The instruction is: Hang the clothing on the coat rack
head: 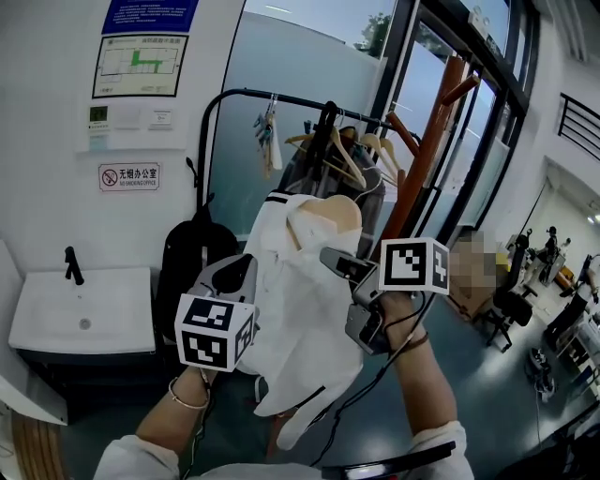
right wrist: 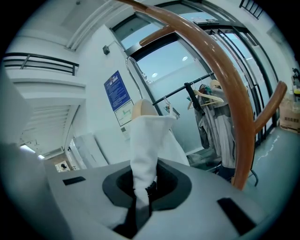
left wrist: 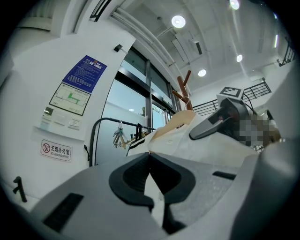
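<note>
1. I take this for a hall in an office building, not a home.
2. On the white wall ahead of me, a red no-smoking sign [head: 129, 176] names an office. Above it hang a floor plan [head: 139, 66] and a blue notice [head: 150, 14].
3. Tall, dark-framed glass walls [head: 473, 150] rise to my right over a smooth grey floor [head: 469, 375].
4. Overhead are a high ceiling with round lights [left wrist: 178, 21] and a railed upper gallery [head: 581, 122].
5. A wall basin [head: 82, 314], a black garment rail [head: 281, 97] with hangers [head: 337, 150] and a wooden coat rack [head: 427, 141] stand in one corner — a staff cloakroom spot.
</note>
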The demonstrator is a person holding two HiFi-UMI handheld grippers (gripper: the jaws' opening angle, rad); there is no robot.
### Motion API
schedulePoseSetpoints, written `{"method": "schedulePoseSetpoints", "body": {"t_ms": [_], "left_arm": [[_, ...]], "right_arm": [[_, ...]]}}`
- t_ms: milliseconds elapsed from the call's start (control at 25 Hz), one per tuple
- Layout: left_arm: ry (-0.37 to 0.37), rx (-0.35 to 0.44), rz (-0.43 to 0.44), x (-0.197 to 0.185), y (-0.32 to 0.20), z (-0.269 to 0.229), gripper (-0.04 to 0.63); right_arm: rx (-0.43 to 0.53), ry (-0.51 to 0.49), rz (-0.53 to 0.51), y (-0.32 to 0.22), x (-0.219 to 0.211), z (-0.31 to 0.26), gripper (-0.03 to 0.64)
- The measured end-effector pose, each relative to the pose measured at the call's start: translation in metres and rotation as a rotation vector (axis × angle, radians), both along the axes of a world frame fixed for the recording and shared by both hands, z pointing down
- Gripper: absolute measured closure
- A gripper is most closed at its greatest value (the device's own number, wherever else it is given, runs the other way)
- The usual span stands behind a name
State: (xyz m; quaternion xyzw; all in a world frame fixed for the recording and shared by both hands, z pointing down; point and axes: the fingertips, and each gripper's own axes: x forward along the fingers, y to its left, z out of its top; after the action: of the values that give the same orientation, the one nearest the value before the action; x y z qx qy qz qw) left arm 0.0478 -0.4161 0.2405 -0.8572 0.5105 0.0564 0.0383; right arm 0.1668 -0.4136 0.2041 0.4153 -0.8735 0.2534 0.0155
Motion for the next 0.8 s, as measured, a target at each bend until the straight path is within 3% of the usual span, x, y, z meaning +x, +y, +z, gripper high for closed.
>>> {"method": "schedulePoseSetpoints", "body": {"t_ms": [800], "left_arm": [[0.003,0.121,0.000,0.002,-0.004,-0.062,0.588]], "right_arm": [[0.041,0.029,0.025,-0.003,0.001,-0.054,0.577]]}}
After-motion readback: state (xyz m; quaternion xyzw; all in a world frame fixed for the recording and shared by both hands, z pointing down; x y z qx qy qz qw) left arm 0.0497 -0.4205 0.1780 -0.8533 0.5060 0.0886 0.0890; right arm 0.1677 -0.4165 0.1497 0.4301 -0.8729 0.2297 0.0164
